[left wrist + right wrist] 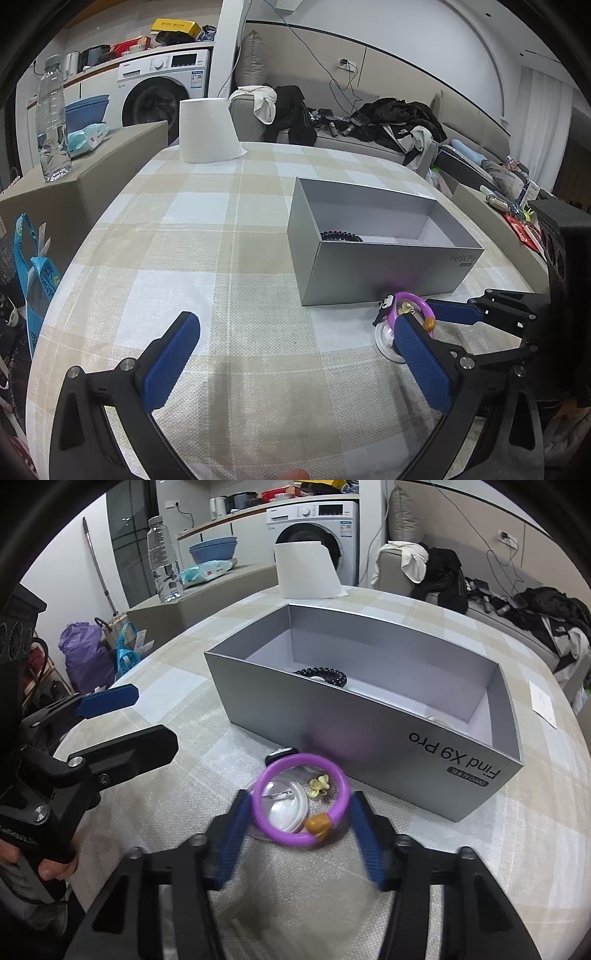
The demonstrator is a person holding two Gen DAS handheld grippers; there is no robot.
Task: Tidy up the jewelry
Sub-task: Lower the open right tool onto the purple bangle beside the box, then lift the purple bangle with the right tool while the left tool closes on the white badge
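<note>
From the left wrist view, my left gripper sits low in the frame with its blue fingers spread wide apart and nothing between them, only the checked cloth of the bench. At the lower right, the right gripper comes in from the right edge, its two fingers either side of a purple bangle. The bangle stands tilted just in front of the near wall of the grey box, with a black charm at its left and a clear round disc under it. A dark coiled band lies inside the box against its left front corner.

From the right wrist view, the bangle lies in the lower middle of the frame, between my right fingers, resting partly on the clear disc. The left finger sits just beside the ring's rim and the right finger close to its other side, near the amber bead; the fingers are blurred, so I cannot be sure they press on it yet. They stand part-way apart. A small yellow flower piece lies inside the ring. The box fills the middle beyond, the dark coil on its floor. My left gripper shows at the left edge, fingers apart.
</note>
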